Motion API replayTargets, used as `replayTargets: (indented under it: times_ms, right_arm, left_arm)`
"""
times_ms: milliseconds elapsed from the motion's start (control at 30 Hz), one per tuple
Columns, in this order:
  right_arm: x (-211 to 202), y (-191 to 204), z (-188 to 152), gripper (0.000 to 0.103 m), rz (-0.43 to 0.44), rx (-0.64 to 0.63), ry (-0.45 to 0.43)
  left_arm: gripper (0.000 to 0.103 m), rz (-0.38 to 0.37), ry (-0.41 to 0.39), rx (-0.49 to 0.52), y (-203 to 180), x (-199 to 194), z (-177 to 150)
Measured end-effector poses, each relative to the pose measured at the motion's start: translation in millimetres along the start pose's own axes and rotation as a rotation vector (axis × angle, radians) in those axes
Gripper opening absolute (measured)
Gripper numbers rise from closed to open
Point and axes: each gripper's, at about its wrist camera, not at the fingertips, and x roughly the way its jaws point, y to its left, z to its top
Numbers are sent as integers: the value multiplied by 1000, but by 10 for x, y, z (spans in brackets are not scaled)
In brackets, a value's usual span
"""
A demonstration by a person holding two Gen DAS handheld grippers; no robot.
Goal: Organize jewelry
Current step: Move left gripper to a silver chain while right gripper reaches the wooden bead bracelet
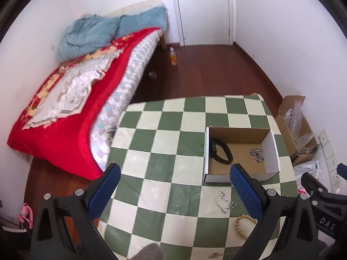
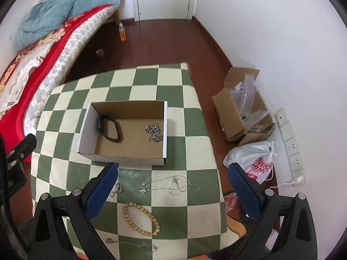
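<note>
An open cardboard box (image 2: 165, 130) (image 1: 275, 151) stands on the green-and-cream checked table (image 2: 169, 86) (image 1: 164, 130). Inside lie a black wristband (image 2: 109, 127) (image 1: 220, 151) and a heap of silver chain (image 2: 154, 132) (image 1: 257, 155). In front of the box lie a thin silver necklace (image 2: 173, 186), a small silver bracelet (image 2: 117, 189) (image 1: 225, 201), a wooden bead bracelet (image 2: 141, 218) (image 1: 245, 225) and another thin chain (image 2: 132, 243) at the near edge. My right gripper (image 2: 173, 186) is open and empty above the necklaces. My left gripper (image 1: 175, 186) is open and empty over the table's left part.
A bed with a red cover (image 1: 71, 117) stands close to the table's left. On the floor to the right are an open carton of plastic wrap (image 2: 243, 108), a white plastic bag (image 2: 253, 160) and a wall power strip (image 2: 290, 143). A bottle (image 2: 122, 31) stands by the door.
</note>
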Motion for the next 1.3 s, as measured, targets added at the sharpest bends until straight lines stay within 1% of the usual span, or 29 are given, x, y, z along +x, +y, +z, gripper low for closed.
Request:
replayTargets:
  times_ms: [100,200,267,333,400,467,533,633,667,733,800,833,867,900,933,1000,1100,1300]
  right_arm:
    - [-186,-4,-77,102,3,4,-38]
    - [-324,-11,-160,102,25,14,-56]
    - [-375,-19,-223,102,40,18,-55]
    - [-409,-39,-330,102,57,24,-41]
    - [-384,-80,-454,102,76,31,-13]
    - [-302,-117,-602,102,76,35,24]
    - [-148,-170,-783,102,81,42,79]
    - [216,-255,-1072,102,103,71,188]
    - [301,-269,-1136,101,111,79,212]
    - [559,-306,-1301,89,135,100,283]
    - [740,-322,-1412,84,146,116,329]
    - [798,-337,-1456,83,150,123,342]
    - [828,-341,-1467,83,152,125,349]
    - [875,-353,-1505,83,152,126,356]
    - [912,-356,-1524,83,152,125,363]
    - [966,-383,-1559,83,155,132,376]
    - [1027,-430,-1597,83,154,146,387]
    - [1133,-514,-1621,83,155,166,406]
  left_arm:
    - [103,4,-30,4,12,-168,-67]
    - [103,22,-55,9,29,-275,-151]
    - [103,30,-56,-2,67,-297,-237]
    - [103,27,-39,-6,90,-277,-336]
    - [103,50,-6,6,85,-202,-493]
    - [103,71,39,28,52,-87,-675]
    - [103,77,103,44,16,83,-887]
    - [103,73,233,79,-76,416,-1253]
    - [103,66,267,90,-104,496,-1356]
    - [102,39,327,109,-182,626,-1536]
    - [102,-13,392,142,-310,747,-1732]
    - [102,-38,416,159,-380,780,-1815]
    - [100,-53,432,177,-445,803,-1875]
    - [95,-68,446,191,-509,825,-1932]
    - [92,-75,456,202,-567,843,-1965]
    - [88,-91,474,215,-667,896,-2036]
    - [88,-95,471,227,-772,926,-2068]
    - [88,-117,456,209,-821,918,-2041]
